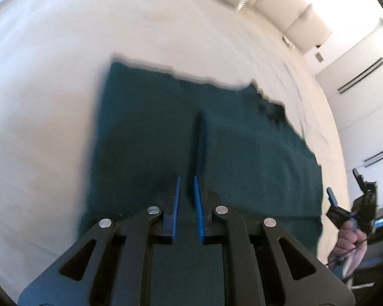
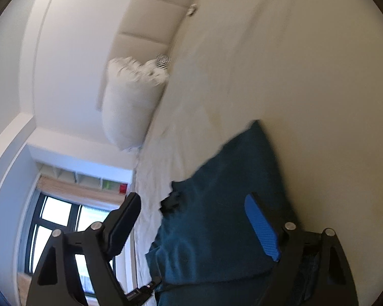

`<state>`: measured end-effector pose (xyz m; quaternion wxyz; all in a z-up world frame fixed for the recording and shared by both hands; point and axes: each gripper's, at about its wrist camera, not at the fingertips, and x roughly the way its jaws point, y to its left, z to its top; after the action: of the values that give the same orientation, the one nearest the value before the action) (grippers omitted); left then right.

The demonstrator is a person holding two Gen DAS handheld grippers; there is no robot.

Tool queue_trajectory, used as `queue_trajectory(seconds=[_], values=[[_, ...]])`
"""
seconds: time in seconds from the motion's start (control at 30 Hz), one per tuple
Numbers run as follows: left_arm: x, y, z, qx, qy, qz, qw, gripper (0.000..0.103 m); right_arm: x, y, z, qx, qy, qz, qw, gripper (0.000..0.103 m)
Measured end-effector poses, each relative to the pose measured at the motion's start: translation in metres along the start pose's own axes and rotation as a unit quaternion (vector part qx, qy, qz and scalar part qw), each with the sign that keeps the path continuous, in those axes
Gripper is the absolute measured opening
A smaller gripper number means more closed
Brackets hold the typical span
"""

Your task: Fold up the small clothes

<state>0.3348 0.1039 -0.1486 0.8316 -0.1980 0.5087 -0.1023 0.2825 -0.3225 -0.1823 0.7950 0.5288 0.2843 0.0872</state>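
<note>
A dark teal garment (image 1: 166, 137) lies spread flat on the white bed (image 1: 51, 76), with a raised crease running up its middle. My left gripper (image 1: 187, 181) hovers over the garment's near part, its blue pads (image 1: 176, 199) a narrow gap apart with nothing between them. My right gripper (image 2: 191, 201) is wide open and empty, tilted over the garment's edge (image 2: 217, 204). The right gripper also shows in the left wrist view (image 1: 344, 186), held by a hand beyond the garment's right edge.
A white pillow (image 2: 130, 102) leans on the padded headboard (image 2: 150, 17) at the bed's far end. A window (image 2: 58, 219) and shelves lie beyond the bed's side. Bare sheet surrounds the garment.
</note>
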Motion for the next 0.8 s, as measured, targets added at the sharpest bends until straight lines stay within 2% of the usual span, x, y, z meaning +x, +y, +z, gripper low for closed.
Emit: queue_trajectory(seconds=[0.07, 0.1, 0.17, 0.23, 0.27, 0.33, 0.37, 0.4, 0.43, 0.57, 0.63, 0.67, 0.7, 0.73, 0.77, 0.8], values=[[-0.005, -0.02, 0.007, 0.036, -0.023, -0.01, 0.999, 0.01, 0.017, 0.002, -0.001, -0.008, 0.026, 0.01, 1.0, 0.088], [-0.001, -0.029, 0.01, 0.052, -0.026, -0.021, 0.9981, 0.01, 0.028, -0.001, -0.002, -0.01, 0.048, 0.015, 0.999, 0.088], [0.02, -0.047, 0.014, 0.089, -0.02, -0.043, 0.9949, 0.01, 0.042, -0.01, -0.005, -0.008, 0.065, -0.003, 0.998, 0.087], [0.057, -0.055, 0.012, 0.118, 0.013, -0.018, 0.9928, 0.01, 0.044, -0.019, -0.005, -0.021, 0.069, -0.012, 0.997, 0.077], [0.069, -0.052, 0.011, 0.119, 0.028, -0.011, 0.9924, 0.01, 0.039, -0.024, -0.005, -0.02, 0.069, -0.006, 0.997, 0.068], [0.071, -0.039, 0.007, 0.11, 0.0, -0.042, 0.993, 0.01, 0.025, -0.035, -0.001, -0.013, 0.065, 0.015, 0.998, 0.06], [0.067, -0.031, 0.005, 0.1, 0.0, -0.058, 0.9933, 0.01, 0.016, -0.037, 0.001, -0.018, 0.053, -0.003, 0.998, 0.058], [0.062, -0.024, 0.002, 0.093, -0.002, -0.065, 0.9935, 0.01, 0.003, -0.038, 0.002, -0.025, 0.034, -0.037, 0.998, 0.063], [0.059, -0.02, 0.0, 0.09, -0.003, -0.067, 0.9937, 0.01, -0.008, -0.038, 0.002, -0.03, 0.02, -0.045, 0.998, 0.064], [0.016, 0.001, -0.015, 0.083, -0.03, -0.032, 0.9956, 0.01, -0.042, -0.019, -0.017, -0.067, 0.003, -0.023, 0.998, 0.079], [-0.005, 0.011, -0.028, 0.074, -0.046, -0.032, 0.9957, 0.012, -0.042, -0.007, -0.035, -0.096, 0.024, -0.007, 0.995, 0.088], [-0.01, 0.014, -0.035, 0.075, -0.044, -0.029, 0.9958, 0.021, -0.039, -0.007, -0.04, -0.098, 0.036, -0.01, 0.995, 0.09], [-0.012, 0.019, -0.042, 0.077, -0.037, -0.019, 0.9962, 0.041, -0.032, -0.013, -0.046, -0.089, 0.059, -0.028, 0.994, 0.091], [-0.013, 0.024, -0.048, 0.073, -0.029, -0.011, 0.9969, 0.054, -0.027, -0.023, -0.048, -0.08, 0.076, -0.047, 0.993, 0.091], [-0.017, 0.03, -0.055, 0.062, -0.027, -0.013, 0.9976, 0.059, -0.028, -0.027, -0.049, -0.081, 0.075, -0.055, 0.992, 0.079], [-0.027, 0.038, -0.065, 0.052, -0.03, -0.021, 0.998, 0.059, -0.035, -0.03, -0.051, -0.079, 0.072, -0.073, 0.992, 0.062]])
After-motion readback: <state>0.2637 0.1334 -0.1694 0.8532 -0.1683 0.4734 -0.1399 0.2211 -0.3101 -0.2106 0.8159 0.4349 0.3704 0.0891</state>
